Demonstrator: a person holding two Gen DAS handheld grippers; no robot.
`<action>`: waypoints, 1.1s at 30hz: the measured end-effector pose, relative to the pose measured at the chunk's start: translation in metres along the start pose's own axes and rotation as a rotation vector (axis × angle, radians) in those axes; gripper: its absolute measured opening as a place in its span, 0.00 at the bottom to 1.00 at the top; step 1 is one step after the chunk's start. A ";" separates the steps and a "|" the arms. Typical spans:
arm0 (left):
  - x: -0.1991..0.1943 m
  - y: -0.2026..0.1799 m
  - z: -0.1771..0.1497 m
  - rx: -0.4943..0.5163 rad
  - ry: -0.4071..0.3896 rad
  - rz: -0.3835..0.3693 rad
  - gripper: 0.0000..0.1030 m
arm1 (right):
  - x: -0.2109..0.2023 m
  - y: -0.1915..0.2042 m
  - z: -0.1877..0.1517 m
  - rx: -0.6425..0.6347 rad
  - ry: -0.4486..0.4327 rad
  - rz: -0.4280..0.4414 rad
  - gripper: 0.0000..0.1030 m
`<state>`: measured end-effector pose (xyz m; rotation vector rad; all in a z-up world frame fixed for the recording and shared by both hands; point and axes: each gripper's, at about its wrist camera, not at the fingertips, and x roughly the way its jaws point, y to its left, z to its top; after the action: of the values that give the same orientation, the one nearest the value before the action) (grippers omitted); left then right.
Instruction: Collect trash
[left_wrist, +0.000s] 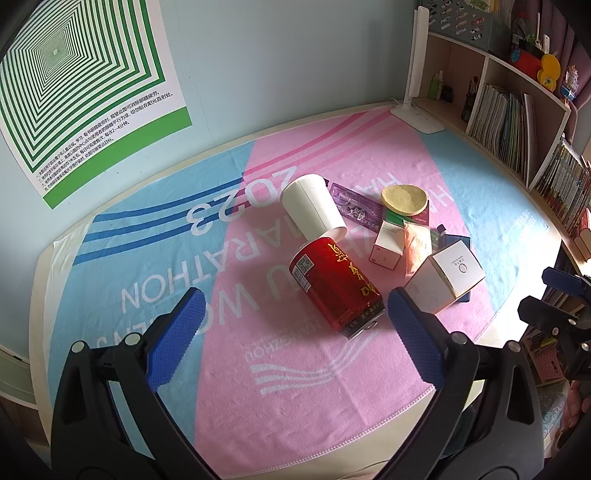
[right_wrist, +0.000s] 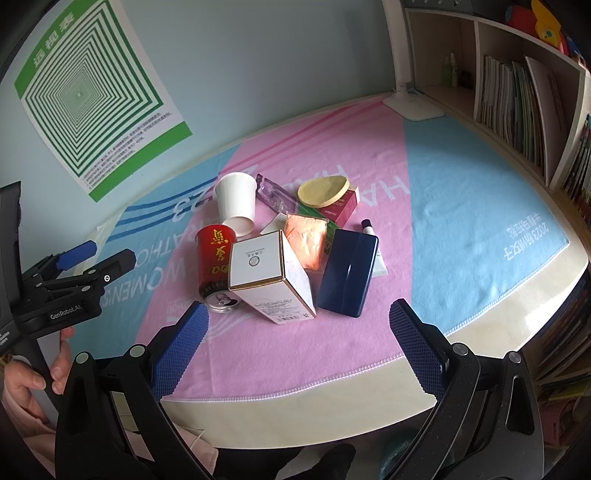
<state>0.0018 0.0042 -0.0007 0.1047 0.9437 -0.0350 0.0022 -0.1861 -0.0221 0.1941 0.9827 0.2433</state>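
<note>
A heap of trash lies on the pink and blue towel (left_wrist: 288, 369) (right_wrist: 461, 221). A red can (left_wrist: 334, 284) (right_wrist: 214, 260) rests on its side beside a tipped white paper cup (left_wrist: 312, 208) (right_wrist: 236, 203). A white carton (left_wrist: 445, 278) (right_wrist: 269, 275), a navy case (right_wrist: 349, 271), an orange packet (left_wrist: 417, 247) (right_wrist: 306, 238), a small white box (left_wrist: 386, 245), a purple blister strip (left_wrist: 354, 206) (right_wrist: 273, 194) and a round tan pad (left_wrist: 404, 199) (right_wrist: 323, 190) crowd together. My left gripper (left_wrist: 293, 328) hangs open just short of the can. My right gripper (right_wrist: 297, 341) is open before the carton.
A white desk lamp (left_wrist: 417, 107) (right_wrist: 412, 103) stands at the back right. Bookshelves (left_wrist: 517, 122) (right_wrist: 517, 103) with books line the right side. A green striped poster (left_wrist: 74, 92) (right_wrist: 96, 99) hangs on the wall. A hand (right_wrist: 37, 369) holds the left gripper's handle at the desk's front edge.
</note>
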 end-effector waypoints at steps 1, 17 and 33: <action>0.000 0.000 0.000 0.000 0.001 -0.001 0.94 | 0.000 0.000 0.000 -0.001 0.001 0.000 0.94; 0.022 0.000 -0.006 0.010 0.059 -0.017 0.94 | 0.015 0.009 -0.002 -0.045 0.034 0.022 0.94; 0.068 0.002 0.005 0.000 0.158 -0.112 0.94 | 0.046 0.004 0.014 -0.031 0.073 0.031 0.94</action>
<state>0.0457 0.0067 -0.0530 0.0550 1.1067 -0.1312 0.0378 -0.1696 -0.0507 0.1729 1.0486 0.2955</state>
